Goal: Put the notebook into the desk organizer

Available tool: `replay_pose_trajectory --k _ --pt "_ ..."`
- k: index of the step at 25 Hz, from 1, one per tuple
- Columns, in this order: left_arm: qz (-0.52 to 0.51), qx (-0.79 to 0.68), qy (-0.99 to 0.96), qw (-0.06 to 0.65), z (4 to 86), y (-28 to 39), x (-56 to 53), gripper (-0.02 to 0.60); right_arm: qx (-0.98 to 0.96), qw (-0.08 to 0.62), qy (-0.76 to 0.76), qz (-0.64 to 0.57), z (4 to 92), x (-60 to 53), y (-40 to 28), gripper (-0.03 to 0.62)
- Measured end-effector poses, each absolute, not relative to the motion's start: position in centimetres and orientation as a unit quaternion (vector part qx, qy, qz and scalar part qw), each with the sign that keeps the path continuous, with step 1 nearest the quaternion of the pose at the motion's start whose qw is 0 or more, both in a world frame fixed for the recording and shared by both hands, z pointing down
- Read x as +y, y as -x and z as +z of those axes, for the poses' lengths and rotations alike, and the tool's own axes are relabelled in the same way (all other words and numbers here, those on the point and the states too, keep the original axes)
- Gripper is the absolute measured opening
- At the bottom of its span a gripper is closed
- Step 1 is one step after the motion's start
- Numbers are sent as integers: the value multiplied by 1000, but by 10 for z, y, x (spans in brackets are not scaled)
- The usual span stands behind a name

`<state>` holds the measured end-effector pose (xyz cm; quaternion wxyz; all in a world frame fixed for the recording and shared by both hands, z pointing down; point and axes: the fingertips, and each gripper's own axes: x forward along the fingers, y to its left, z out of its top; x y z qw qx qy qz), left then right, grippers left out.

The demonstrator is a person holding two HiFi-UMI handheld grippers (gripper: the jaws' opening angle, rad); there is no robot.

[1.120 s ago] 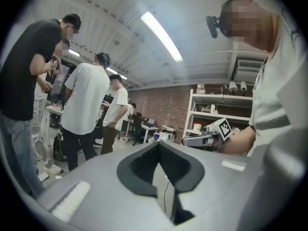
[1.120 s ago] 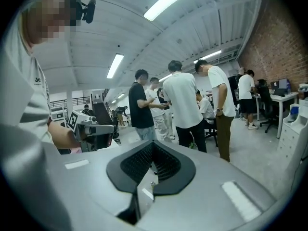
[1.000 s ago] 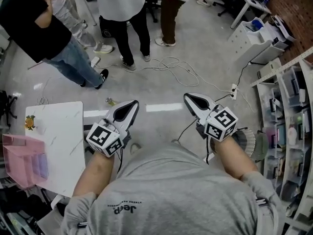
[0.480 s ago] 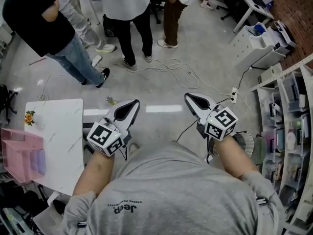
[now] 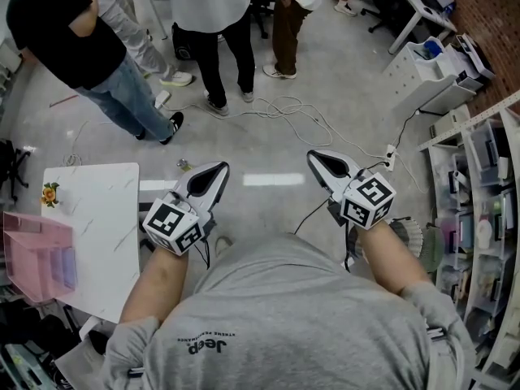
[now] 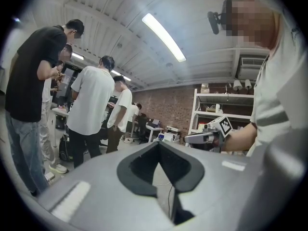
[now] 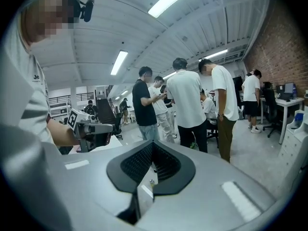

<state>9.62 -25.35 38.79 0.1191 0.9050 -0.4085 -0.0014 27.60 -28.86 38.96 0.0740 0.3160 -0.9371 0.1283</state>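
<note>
— Head view?
— Left tongs and right tongs are closed and empty, right of the bench. The pink organizer sits at the bench's left edge, with a bluish shape inside; whether that's the notebook, I can't tell.
— Gripper views?
— Both pairs are shut on nothing.

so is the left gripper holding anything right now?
No. In its own view the left gripper has its jaws together, with nothing between them.

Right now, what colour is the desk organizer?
Pink, translucent; the desk organizer shows best in the head view.
</note>
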Motion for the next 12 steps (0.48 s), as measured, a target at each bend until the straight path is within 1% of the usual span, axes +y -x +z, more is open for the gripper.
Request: replay_pose_trajectory --k 12 --pt "4 -405 -907 118 388 -98 -259 60 -936 77 -320 127 390 -298 -277 2"
